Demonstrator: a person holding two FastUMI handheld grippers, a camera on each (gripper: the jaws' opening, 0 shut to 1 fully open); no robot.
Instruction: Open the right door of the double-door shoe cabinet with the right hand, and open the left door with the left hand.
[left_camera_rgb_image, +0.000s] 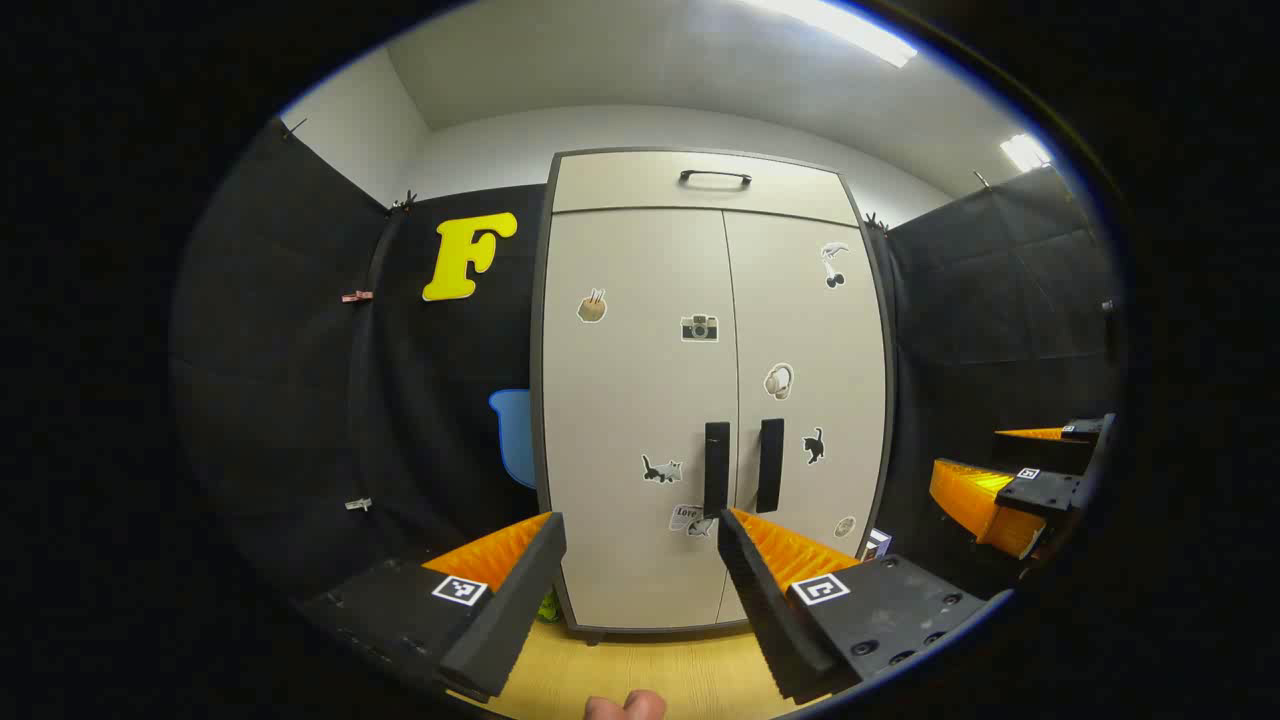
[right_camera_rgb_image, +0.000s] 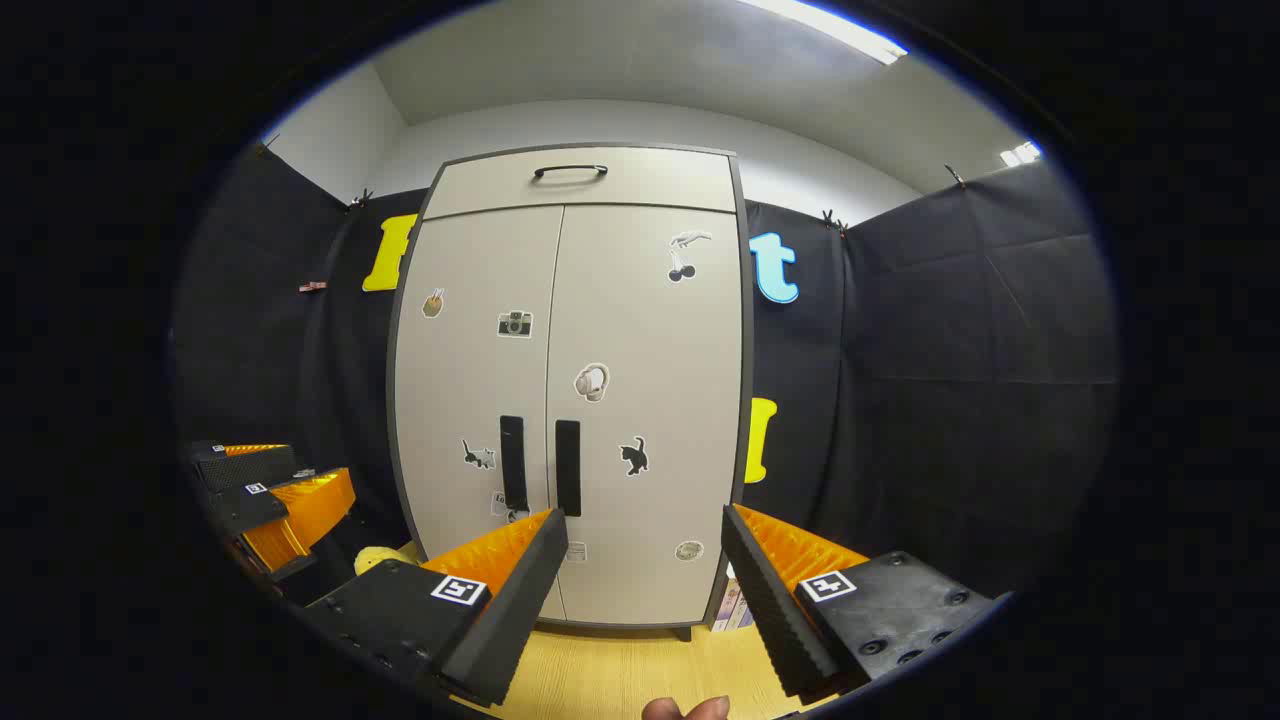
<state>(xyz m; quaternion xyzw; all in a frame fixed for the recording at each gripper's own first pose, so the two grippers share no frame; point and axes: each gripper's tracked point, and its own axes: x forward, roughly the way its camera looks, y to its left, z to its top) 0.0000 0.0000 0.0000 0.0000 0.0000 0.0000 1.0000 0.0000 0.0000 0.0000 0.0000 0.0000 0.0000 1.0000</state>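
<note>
A beige double-door shoe cabinet (left_camera_rgb_image: 640, 400) (right_camera_rgb_image: 610, 300) stands against the black wall, both doors closed. Two black vertical handles sit side by side at the centre seam: the left door's handle (left_camera_rgb_image: 716, 468) (right_camera_rgb_image: 512, 462) and the right door's handle (left_camera_rgb_image: 769, 465) (right_camera_rgb_image: 567, 467). My left gripper (left_camera_rgb_image: 640, 535) is open, some way in front of the cabinet, its fingers framing the lower left door. My right gripper (right_camera_rgb_image: 645, 530) is open too, facing the lower right door. Each gripper also appears in the other's view: the right gripper (left_camera_rgb_image: 1010, 480) at the right edge, the left gripper (right_camera_rgb_image: 270, 490) at the left edge.
A top drawer with a black handle (left_camera_rgb_image: 715, 178) (right_camera_rgb_image: 570, 171) sits above the doors. The floor (left_camera_rgb_image: 650, 670) is light wood. Small boxes (right_camera_rgb_image: 735, 605) lie by the cabinet's right foot and a yellow object (right_camera_rgb_image: 375, 558) by its left. Black cloth walls stand on both sides.
</note>
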